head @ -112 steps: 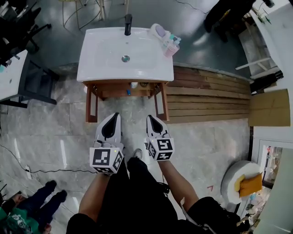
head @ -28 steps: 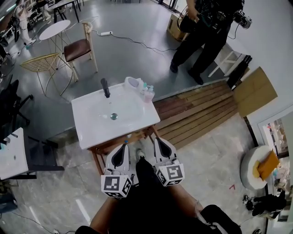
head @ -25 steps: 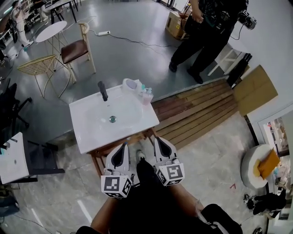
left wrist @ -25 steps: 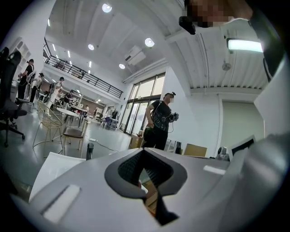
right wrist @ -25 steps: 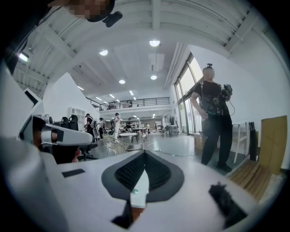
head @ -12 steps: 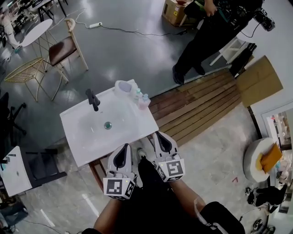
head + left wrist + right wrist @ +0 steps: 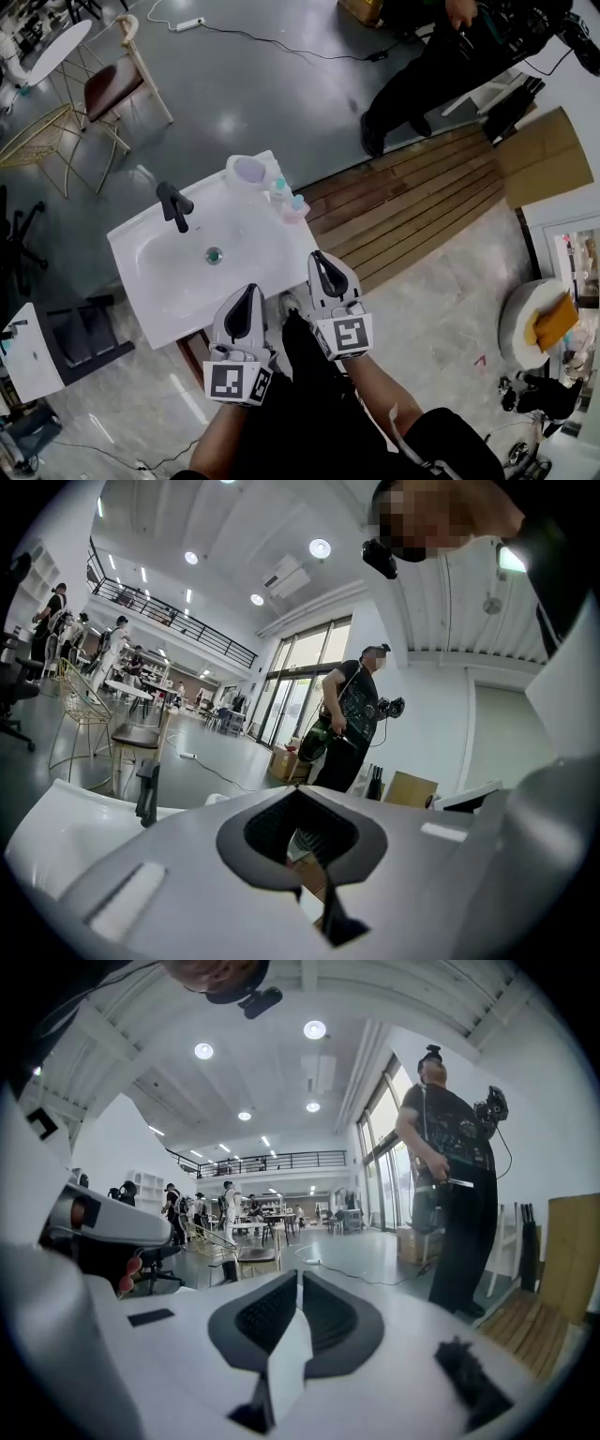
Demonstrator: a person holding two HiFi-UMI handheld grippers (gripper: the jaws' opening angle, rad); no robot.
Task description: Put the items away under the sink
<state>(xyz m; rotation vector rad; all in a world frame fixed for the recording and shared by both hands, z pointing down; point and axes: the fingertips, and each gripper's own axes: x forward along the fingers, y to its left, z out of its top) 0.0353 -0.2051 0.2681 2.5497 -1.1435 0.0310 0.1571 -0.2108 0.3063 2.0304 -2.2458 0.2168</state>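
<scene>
I see left gripper and right gripper both clenched, empty, at sink front edge. Faucet, bottles on far rim; wooden boards beside; person beyond.

A person in black clothes stands on the glossy grey floor, one foot just beside the far edge of a slatted brown wooden deck, and a flat sheet of brown cardboard lies at the deck's right end. To the left are a pale wooden chair with a brown seat, a gold wire chair and a round white table. A white power strip lies on its black cable, and an orange cushion rests on a round white pouffe at the right edge.
</scene>
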